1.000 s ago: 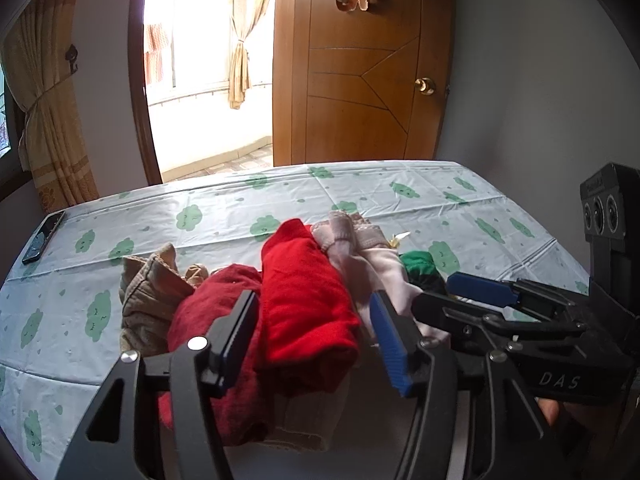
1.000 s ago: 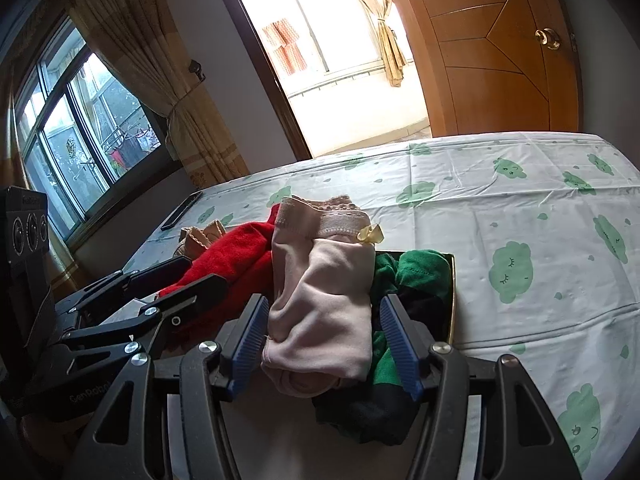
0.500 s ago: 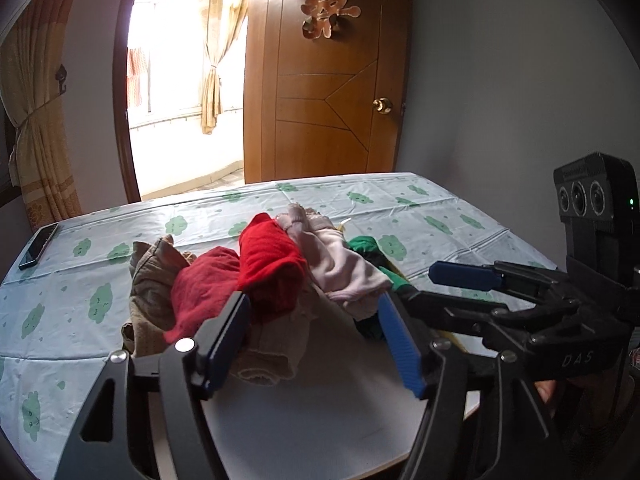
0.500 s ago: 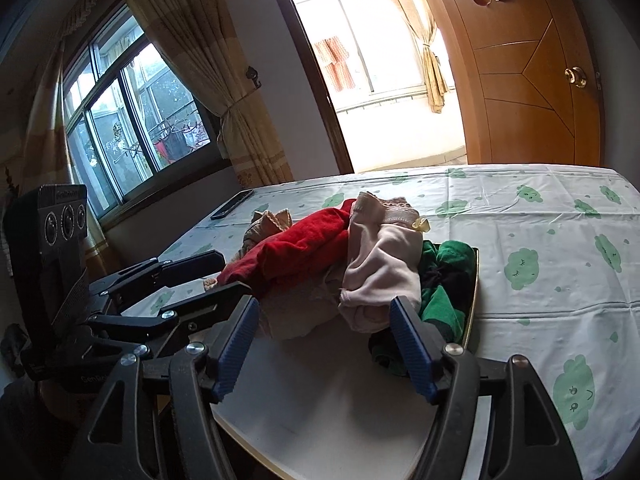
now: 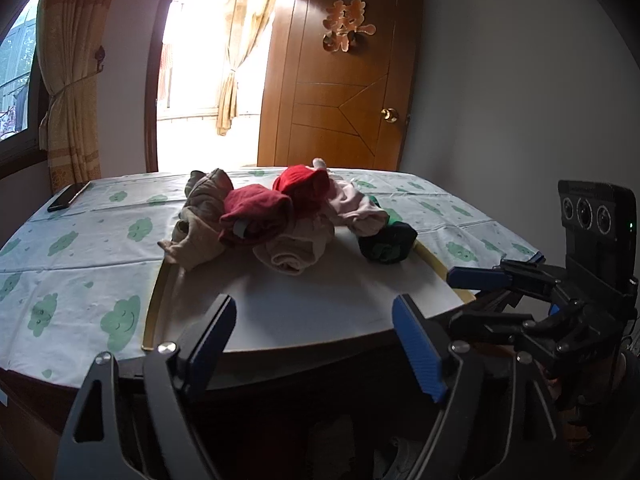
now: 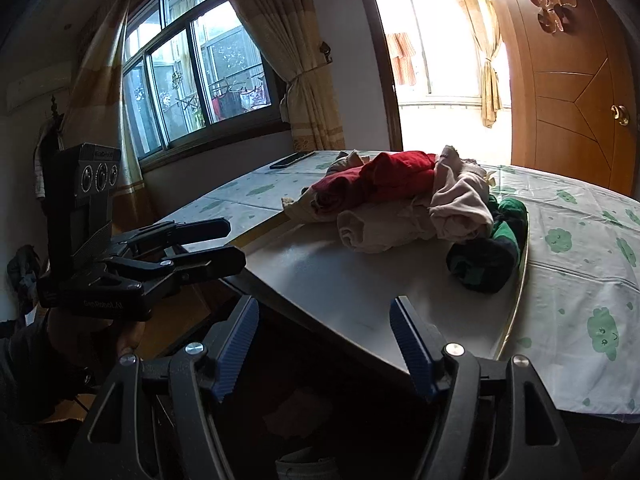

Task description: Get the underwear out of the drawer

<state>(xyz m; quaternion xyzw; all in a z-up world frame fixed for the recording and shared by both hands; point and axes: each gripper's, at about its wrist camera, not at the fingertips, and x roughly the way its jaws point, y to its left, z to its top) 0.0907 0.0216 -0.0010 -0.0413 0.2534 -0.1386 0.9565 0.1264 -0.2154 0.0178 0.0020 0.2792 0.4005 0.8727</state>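
A pile of underwear lies on a white board: dark red, bright red, pink, a beige roll, tan and green-black. My left gripper hovers at the board's near edge, well short of the pile, its jaws opening with nothing between them. My right gripper stands open and empty, equally far back from the pink piece and the green-black roll. Each gripper shows in the other's view: right gripper, left gripper.
The board rests on a table with a cloud-print cloth. A dark phone lies at the far left corner. Behind stand a wooden door, a bright doorway and curtains. Below the table's front edge is a dark space, its contents unclear.
Both grippers drew back from the pile. The red piece has left the left jaws and the pink piece the right jaws; both lie on the heap. Both jaws stand wider.
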